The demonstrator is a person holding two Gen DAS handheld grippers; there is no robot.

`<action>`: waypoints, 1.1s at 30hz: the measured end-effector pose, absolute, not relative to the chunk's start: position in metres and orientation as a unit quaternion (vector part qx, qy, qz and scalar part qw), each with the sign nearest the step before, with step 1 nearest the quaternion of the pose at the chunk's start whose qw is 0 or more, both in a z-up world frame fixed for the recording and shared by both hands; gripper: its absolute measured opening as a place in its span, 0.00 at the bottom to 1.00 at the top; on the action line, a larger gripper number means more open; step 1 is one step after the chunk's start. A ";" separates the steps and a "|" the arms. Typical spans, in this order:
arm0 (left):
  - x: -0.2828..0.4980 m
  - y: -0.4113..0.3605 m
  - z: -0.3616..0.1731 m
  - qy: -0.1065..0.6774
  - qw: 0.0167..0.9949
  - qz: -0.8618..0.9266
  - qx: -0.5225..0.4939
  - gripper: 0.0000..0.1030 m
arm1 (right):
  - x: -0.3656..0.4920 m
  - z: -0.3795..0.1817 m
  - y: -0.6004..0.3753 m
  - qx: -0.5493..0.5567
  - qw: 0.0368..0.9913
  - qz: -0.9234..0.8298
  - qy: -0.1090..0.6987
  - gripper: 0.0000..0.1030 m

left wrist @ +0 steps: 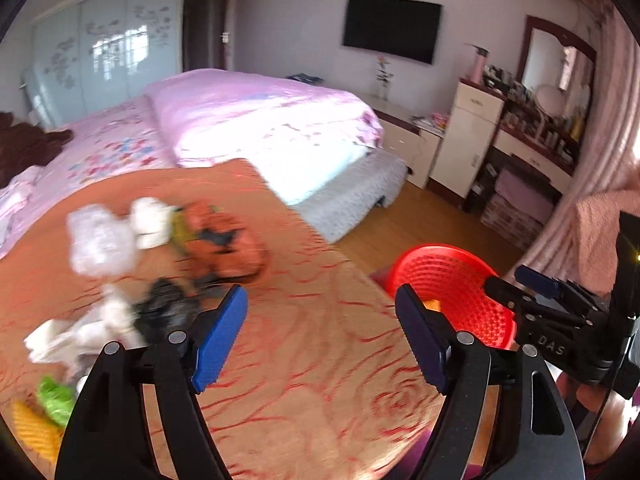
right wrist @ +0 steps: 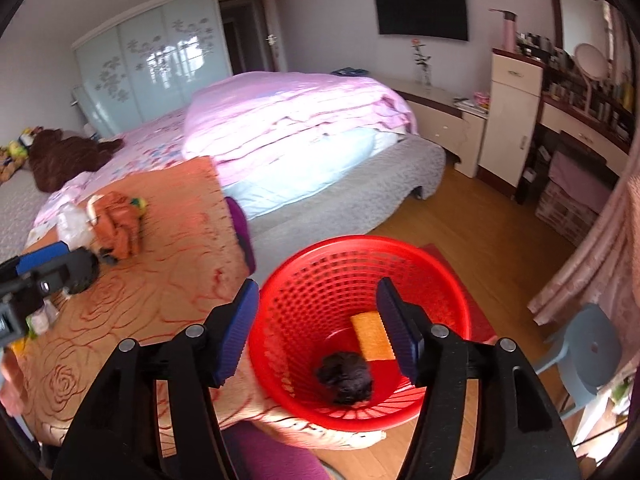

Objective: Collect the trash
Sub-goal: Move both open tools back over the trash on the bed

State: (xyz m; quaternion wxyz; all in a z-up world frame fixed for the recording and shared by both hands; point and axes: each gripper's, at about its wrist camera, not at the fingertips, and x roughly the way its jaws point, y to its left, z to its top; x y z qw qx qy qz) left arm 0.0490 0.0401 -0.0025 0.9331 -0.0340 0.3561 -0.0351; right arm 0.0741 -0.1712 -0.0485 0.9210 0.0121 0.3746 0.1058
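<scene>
Hovering over the bin (right wrist: 360, 320), right gripper (right wrist: 316, 328) gapes empty – black wad (right wrist: 346, 376) inside. Left gripper (left wrist: 320, 336) (also wide, empty) faces litter (left wrist: 160, 264) mid-table; grabbing the cloth (left wrist: 320, 400) could drag everything off.

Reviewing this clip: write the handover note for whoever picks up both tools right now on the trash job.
Left tool: open, empty, over the orange rose-patterned cloth, with the trash pile to its left.
Right tool: open, empty, above the red basket.
Done: a dark crumpled wad and an orange-yellow flat piece lie in the basket.
Left: on the cloth, an orange wrapper, clear crumpled plastic, white tissue, a black crumpled piece, more white paper, and green and yellow bits at the near edge. The left view is blurred, so exact items are uncertain.
</scene>
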 end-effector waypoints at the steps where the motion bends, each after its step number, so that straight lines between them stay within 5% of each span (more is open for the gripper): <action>1: 0.045 0.047 -0.001 0.354 0.934 -0.027 -0.037 0.71 | 0.072 -0.048 -0.168 0.010 0.921 0.110 0.375 0.58; 21: -0.036 0.208 0.007 0.339 0.931 0.105 -0.083 0.74 | 0.062 -0.045 -0.136 -0.005 0.915 0.144 0.376 0.59; 33: -0.042 0.226 -0.038 0.387 0.913 0.094 -0.092 0.74 | 0.062 -0.048 -0.124 -0.010 0.911 0.152 0.384 0.60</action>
